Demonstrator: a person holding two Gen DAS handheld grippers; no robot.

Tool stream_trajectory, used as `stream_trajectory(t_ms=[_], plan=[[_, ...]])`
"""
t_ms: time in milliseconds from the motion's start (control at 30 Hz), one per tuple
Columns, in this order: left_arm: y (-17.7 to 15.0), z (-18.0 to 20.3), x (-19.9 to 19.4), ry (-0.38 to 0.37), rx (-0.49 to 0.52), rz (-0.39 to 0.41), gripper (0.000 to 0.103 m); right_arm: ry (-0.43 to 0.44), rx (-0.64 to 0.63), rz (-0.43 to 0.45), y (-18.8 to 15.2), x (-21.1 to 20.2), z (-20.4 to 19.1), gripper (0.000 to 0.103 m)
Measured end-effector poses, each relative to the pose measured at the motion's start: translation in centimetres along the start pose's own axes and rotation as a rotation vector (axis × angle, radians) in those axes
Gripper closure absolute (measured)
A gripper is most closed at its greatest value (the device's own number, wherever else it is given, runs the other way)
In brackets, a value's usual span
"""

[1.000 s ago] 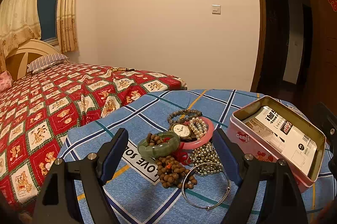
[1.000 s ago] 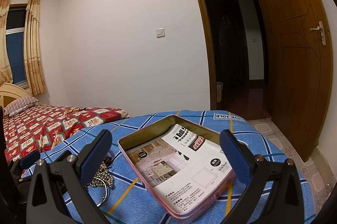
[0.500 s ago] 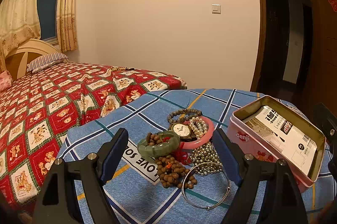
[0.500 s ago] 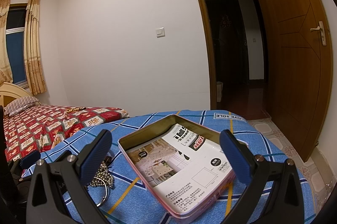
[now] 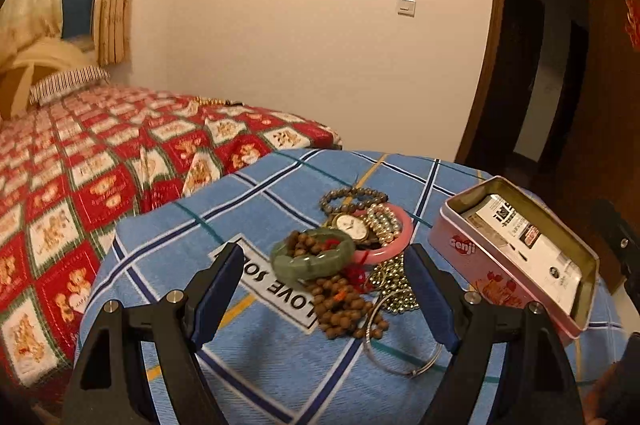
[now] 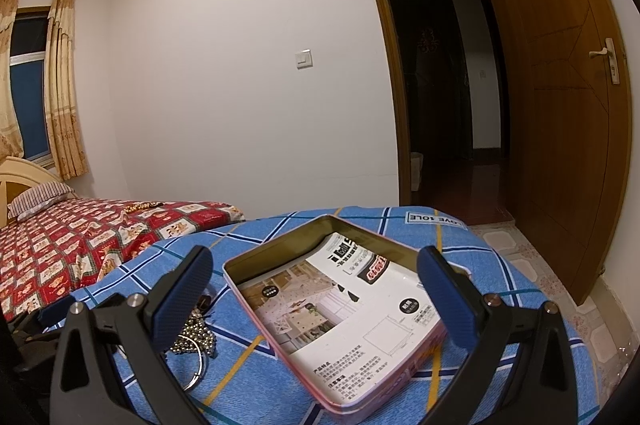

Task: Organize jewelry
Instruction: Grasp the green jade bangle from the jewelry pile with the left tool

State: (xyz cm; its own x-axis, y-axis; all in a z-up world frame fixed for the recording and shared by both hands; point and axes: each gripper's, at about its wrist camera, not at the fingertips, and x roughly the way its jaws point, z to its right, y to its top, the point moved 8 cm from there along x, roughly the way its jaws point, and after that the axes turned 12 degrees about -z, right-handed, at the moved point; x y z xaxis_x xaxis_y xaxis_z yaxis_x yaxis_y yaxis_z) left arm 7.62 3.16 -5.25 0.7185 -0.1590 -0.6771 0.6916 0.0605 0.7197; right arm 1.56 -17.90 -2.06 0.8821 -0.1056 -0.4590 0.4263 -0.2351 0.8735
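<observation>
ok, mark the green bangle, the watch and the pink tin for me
green bangle (image 5: 320, 265), left wrist view, on its near rim.
watch (image 5: 352, 225), left wrist view, on the white dial.
pink tin (image 5: 480, 261), left wrist view, on the pink side wall by the logo.

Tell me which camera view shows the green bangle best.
The left wrist view: the green bangle lies in full sight atop the jewelry pile, between the open left tool's fingers. In the right wrist view it is not visible; only silver beads show beside the tin.

Left gripper (image 5: 326, 279) tilted and shifted; jewelry pile (image 5: 352, 253) and pink tin (image 5: 516, 257) sit higher in view.
</observation>
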Motion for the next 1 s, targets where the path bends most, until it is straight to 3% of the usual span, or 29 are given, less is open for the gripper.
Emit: stream_trajectory(t_ms=[133,433,600,633,667,700,867,1000], plan=[[0.1,-0.9,0.6,-0.074,-0.041,-0.040,0.021,0.016,0.023,-0.019,-0.1,0.3,0.3,0.000],[1.2,-0.3,4.1,-0.029,0.028,-0.145,0.021,0.044,0.067,-0.043,-0.1,0.5,0.8,0.000],[1.1,0.0,7.8,-0.044,0.027,-0.283,0.022,0.049,0.076,-0.055,0.0,0.7,0.9,0.000],[0.8,-0.2,8.4,-0.060,0.010,-0.315,0.032,0.049,0.077,-0.056,0.0,0.7,0.9,0.000],[0.9,-0.4,8.4,-0.075,-0.008,-0.315,0.040,0.049,0.079,-0.056,0.0,0.7,1.0,0.000],[1.0,-0.7,8.3,-0.082,-0.027,-0.312,0.055,0.049,0.081,-0.056,0.0,0.7,1.0,0.000],[1.3,-1.5,7.1,-0.162,-0.099,-0.254,0.069,0.047,0.082,-0.066,-0.1,1.0,1.0,0.000],[2.4,-1.5,3.9,-0.170,-0.061,-0.114,0.074,0.044,0.071,-0.067,-0.1,1.1,0.8,0.000]])
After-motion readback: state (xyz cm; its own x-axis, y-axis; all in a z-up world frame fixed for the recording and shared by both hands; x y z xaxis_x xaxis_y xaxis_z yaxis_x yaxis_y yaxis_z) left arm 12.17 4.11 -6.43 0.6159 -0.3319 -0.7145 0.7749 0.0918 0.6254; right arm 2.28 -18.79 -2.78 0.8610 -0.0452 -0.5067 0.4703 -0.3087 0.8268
